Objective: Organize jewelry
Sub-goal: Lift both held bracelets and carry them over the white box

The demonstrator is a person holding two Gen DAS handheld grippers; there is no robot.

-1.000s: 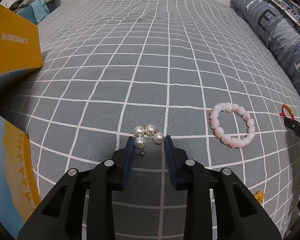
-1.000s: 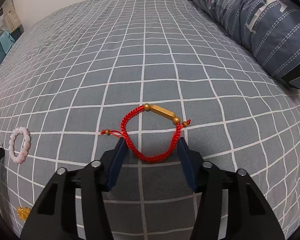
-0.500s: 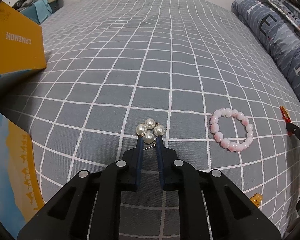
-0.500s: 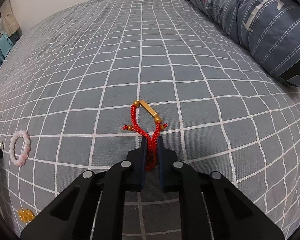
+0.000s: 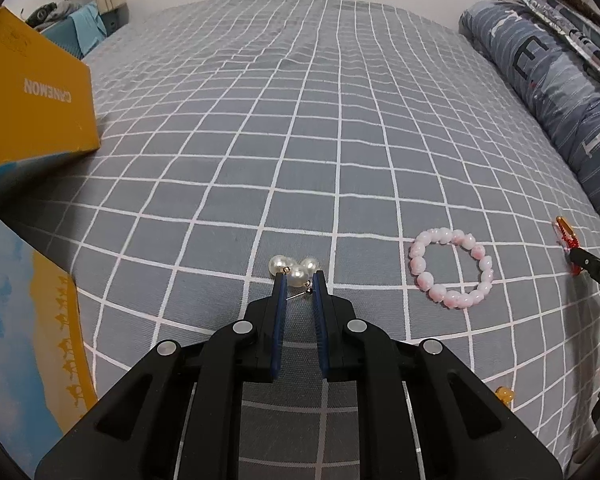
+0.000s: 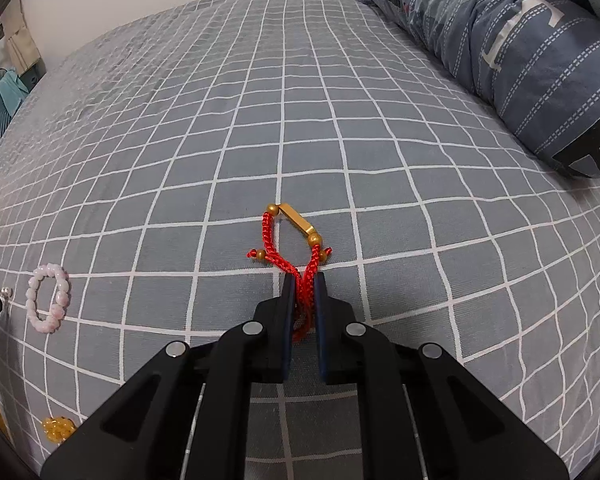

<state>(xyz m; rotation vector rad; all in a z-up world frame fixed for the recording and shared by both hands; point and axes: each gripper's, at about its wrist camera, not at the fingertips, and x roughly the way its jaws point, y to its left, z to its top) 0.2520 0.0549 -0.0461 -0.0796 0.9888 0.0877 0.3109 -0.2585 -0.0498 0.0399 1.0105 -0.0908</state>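
The left gripper (image 5: 299, 280) has its jaws pinching a pearl earring (image 5: 296, 272) on the bed (image 5: 300, 140); one pearl sits between the tips, two more just beyond them, and the thin post lies across the gap. Off to the right of these jaws lies a pink bead bracelet (image 5: 452, 268). An orange box (image 5: 32, 100) stands well away to the left. The right gripper (image 6: 303, 280) has its jaws pressed onto a red cord bracelet (image 6: 290, 240), whose gold bar and beads lie just ahead of the tips on the bed.

Pearl earrings (image 5: 296, 270), red bracelet (image 6: 300, 264), pinched.
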